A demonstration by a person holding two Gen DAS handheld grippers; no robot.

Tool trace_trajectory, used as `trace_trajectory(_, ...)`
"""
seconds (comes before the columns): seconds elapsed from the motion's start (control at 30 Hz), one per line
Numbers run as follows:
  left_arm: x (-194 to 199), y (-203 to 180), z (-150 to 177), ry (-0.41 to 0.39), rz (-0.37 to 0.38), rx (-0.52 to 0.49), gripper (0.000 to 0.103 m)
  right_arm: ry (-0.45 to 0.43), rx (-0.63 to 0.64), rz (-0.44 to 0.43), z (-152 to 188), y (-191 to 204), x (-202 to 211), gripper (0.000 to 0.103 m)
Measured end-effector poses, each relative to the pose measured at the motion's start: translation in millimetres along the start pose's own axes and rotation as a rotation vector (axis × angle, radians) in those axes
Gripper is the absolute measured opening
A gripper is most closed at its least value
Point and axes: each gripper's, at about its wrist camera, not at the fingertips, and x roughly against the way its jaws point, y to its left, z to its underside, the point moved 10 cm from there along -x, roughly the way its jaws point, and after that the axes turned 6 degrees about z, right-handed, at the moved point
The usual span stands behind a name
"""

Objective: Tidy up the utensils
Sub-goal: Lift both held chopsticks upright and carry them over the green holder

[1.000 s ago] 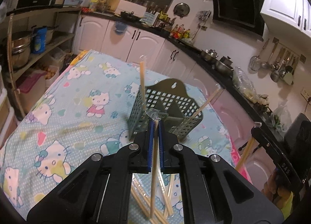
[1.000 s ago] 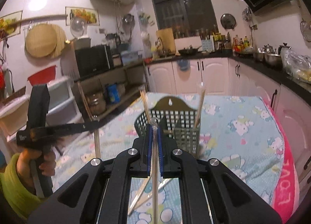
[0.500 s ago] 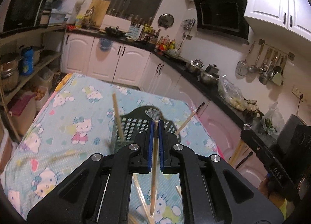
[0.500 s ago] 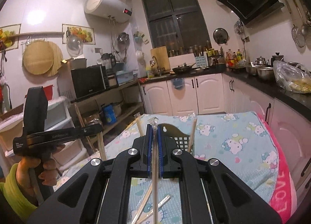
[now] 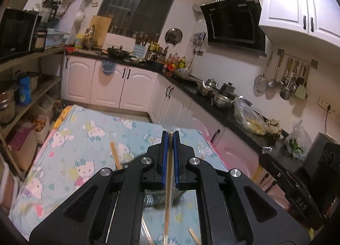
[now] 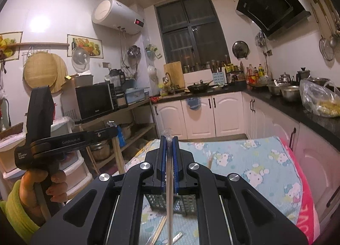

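Observation:
My left gripper [image 5: 170,136] is shut on a wrapped chopstick [image 5: 167,191] that hangs down between the blue pads. My right gripper [image 6: 169,140] is shut on another wrapped chopstick [image 6: 169,198]. Both are held high above the table. The grey slotted utensil basket [image 6: 182,204] shows under the right gripper's jaws, mostly hidden; in the left wrist view only a dark blurred part [image 5: 157,202] shows. A chopstick [image 5: 114,157] stands up from the basket. Loose chopsticks [image 6: 159,230] lie on the cloth in front of the basket. The left gripper also shows in the right wrist view [image 6: 110,131], holding its chopstick.
The table carries a light blue cartoon-cat cloth [image 5: 85,138] with a pink edge [image 6: 303,191]. Black counters with pots and a plastic bag [image 5: 250,117] run along the right. Open shelves with pots [image 5: 12,98] stand at the left.
Both grippers have risen and tilted up with their chopsticks. The basket has dropped from the middle of each view to below the jaws.

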Motion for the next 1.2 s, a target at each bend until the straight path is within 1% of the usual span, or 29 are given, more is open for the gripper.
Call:
trace_trajectory(0.1, -4.6, 0.7, -9.8, -0.015, -0.005, -0.008, 0.001, -0.01, 0.011, -0.003, -8.4, 2.1, -6.6, 0.006)
trace_trajectory(0.3, -20.8, 7.3, -24.1, -0.019, -0.01, -0.004, 0.001, -0.027, 0.023, -0.002, -22.3, 2.1, -25.8, 0.006)
trace_trajectory(0.5, -38.6, 16.7, -36.0, -0.039, -0.012, 0.011, 0.001, -0.056, 0.058, 0.024, -39.3, 2.0, -48.3, 0.006)
trace_trajectory(0.7, -55.7, 19.9, -43.4, -0.074, -0.034, 0.001, 0.001, -0.09, 0.078, 0.038, -52.7, 1.1, -65.9, 0.006)
trace_trajectory(0.93, -72.6, 27.2, -37.8, -0.105, -0.076, -0.032, 0.001, -0.115, 0.057, 0.048, -62.1, -7.8, -89.0, 0.006)
trace_trajectory(1.2, -88.2, 39.7, -19.1, -0.115, -0.085, -0.028, 0.001, -0.149, 0.043, 0.051, -56.2, -13.9, -111.9, 0.006)
